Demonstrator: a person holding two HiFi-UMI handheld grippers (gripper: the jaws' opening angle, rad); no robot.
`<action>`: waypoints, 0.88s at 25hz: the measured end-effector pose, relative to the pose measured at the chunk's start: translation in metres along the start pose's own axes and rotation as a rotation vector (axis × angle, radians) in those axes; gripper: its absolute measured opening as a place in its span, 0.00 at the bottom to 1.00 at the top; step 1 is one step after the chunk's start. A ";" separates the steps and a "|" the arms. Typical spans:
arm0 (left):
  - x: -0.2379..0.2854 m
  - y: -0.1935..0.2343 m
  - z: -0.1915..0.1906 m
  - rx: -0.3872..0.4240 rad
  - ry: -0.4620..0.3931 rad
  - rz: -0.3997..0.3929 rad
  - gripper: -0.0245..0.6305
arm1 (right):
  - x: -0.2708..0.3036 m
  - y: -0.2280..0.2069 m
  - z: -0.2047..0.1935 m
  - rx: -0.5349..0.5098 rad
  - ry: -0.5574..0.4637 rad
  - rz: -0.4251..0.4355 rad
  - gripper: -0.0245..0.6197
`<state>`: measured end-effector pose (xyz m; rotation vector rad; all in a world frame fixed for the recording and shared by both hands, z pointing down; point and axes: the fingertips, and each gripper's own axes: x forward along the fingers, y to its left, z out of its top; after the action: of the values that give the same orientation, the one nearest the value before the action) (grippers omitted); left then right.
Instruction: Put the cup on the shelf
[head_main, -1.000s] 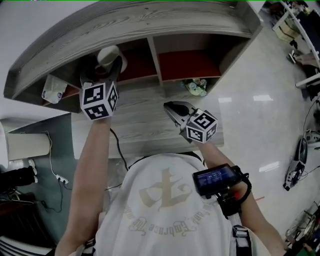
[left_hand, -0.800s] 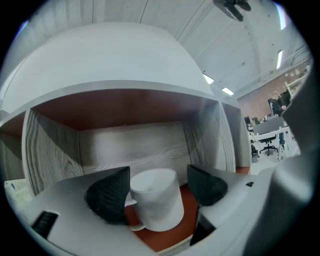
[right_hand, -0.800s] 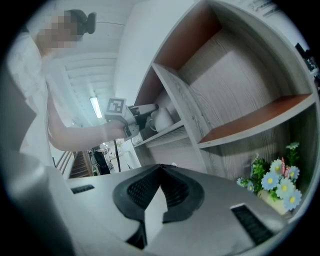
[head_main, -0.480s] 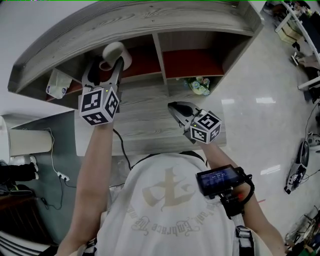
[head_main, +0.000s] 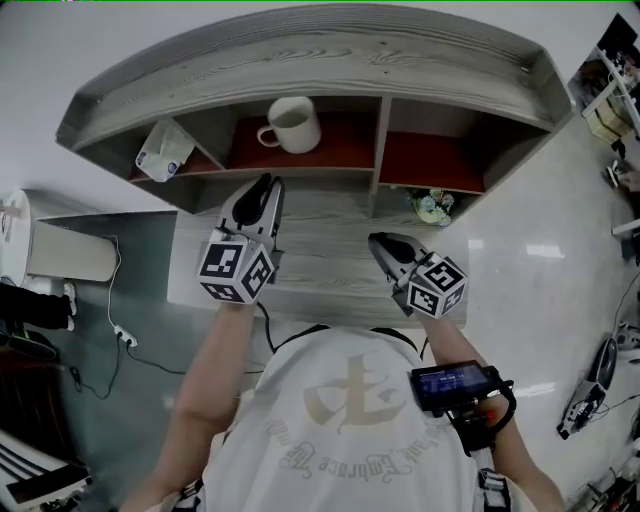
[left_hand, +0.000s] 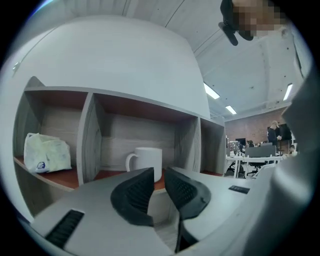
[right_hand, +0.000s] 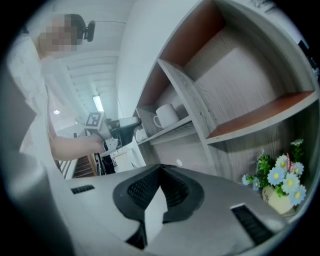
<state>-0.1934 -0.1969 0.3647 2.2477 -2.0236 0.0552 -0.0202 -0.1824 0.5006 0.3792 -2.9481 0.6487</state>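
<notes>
The white cup (head_main: 292, 125) stands upright on the red-brown board of the shelf's (head_main: 330, 60) middle compartment, handle to the left. My left gripper (head_main: 268, 184) hangs in front of and below it, clear of the cup. In the left gripper view the cup (left_hand: 145, 160) shows beyond the left gripper (left_hand: 159, 173). Its jaws are closing, a narrow gap is left, and nothing is between them. My right gripper (head_main: 379, 240) hovers over the lower board, shut and empty. The right gripper view shows the right gripper (right_hand: 160, 169), the cup (right_hand: 165, 115) and the left gripper (right_hand: 127, 125).
A white bag (head_main: 165, 152) lies in the left compartment, next to the cup's one. A small pot of flowers (head_main: 432, 206) stands under the right compartment, close to my right gripper. A white appliance (head_main: 60, 255) sits low at the left.
My left gripper has let go of the cup, drawn back out of the compartment and narrowed its jaws. The cup stays on the board. The right gripper has hardly moved.
</notes>
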 end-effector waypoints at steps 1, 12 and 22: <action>-0.006 0.001 -0.004 -0.007 0.000 -0.001 0.14 | 0.001 0.001 -0.001 -0.002 0.005 0.002 0.04; -0.057 0.004 -0.051 -0.076 0.033 -0.018 0.04 | 0.005 0.017 0.003 -0.059 0.013 0.033 0.04; -0.095 -0.031 -0.137 -0.182 0.171 -0.063 0.04 | 0.000 0.025 -0.004 -0.091 0.041 0.026 0.04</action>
<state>-0.1659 -0.0847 0.4889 2.1153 -1.7936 0.0534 -0.0269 -0.1588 0.4940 0.3159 -2.9355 0.5168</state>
